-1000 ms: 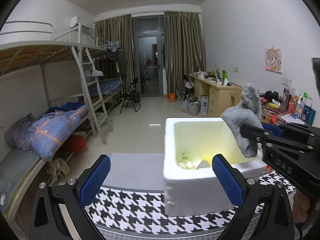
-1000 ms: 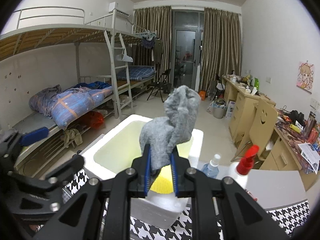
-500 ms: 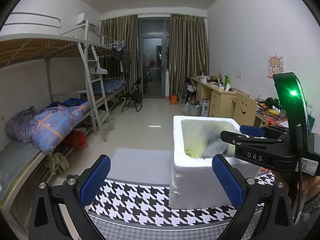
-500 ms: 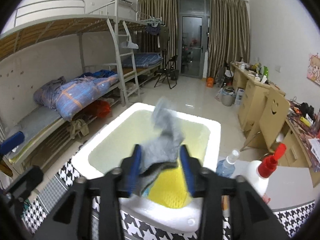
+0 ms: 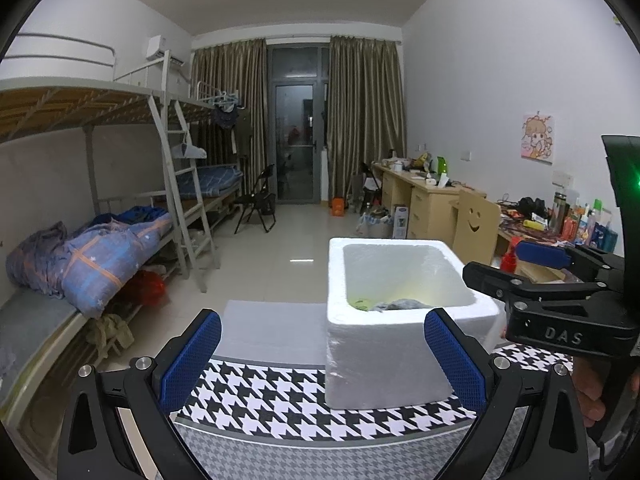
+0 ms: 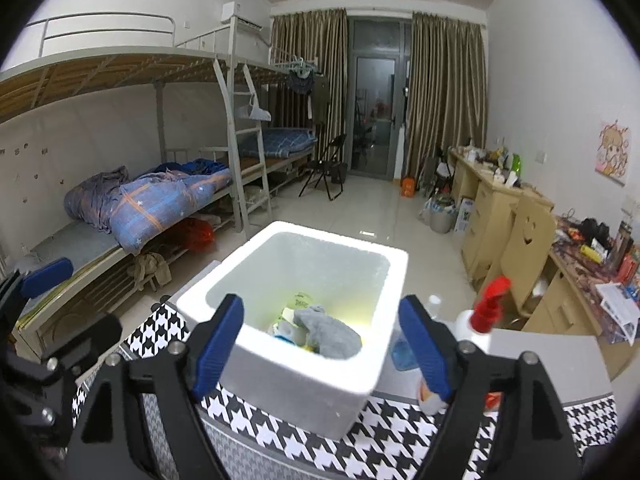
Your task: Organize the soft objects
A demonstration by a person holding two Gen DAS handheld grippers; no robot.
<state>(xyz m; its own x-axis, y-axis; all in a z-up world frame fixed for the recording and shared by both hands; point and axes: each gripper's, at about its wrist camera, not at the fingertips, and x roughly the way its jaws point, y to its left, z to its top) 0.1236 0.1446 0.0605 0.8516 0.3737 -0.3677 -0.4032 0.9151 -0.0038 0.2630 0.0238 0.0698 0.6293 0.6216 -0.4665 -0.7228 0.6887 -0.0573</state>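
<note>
Now the right claw [image 6: 320, 344] stands wide, its 2 blue pads [image 6: 218, 340] well apart with nothing pressed between them; its jaws have just been opening. Below and beyond the gap lies the grey sock [image 6: 330, 332], crumpled on top of other soft items at the bottom of the white foam box [image 6: 280, 368]. From the left wrist view the sock [image 5: 400, 304] shows only as a grey edge above the box's near wall [image 5: 380, 360], and the right claw [image 5: 516, 260] hangs beside the box's right rim, held by a hand [image 5: 592, 400] at the frame's edge.

The left claw [image 5: 320, 360] is also spread open and empty, hovering at the near edge of the worktop [image 5: 280, 396], which carries a black-and-white houndstooth cloth. The box sits on that cloth. Just right of the box stand a white spray bottle with a red trigger [image 6: 486, 312] and a smaller clear bottle [image 6: 430, 304].

Farther out are a bunk bed with a blue quilt [image 6: 160, 204], a folding chair [image 6: 326, 168], a row of wooden desks [image 6: 492, 200] and brown curtains [image 6: 444, 92].
</note>
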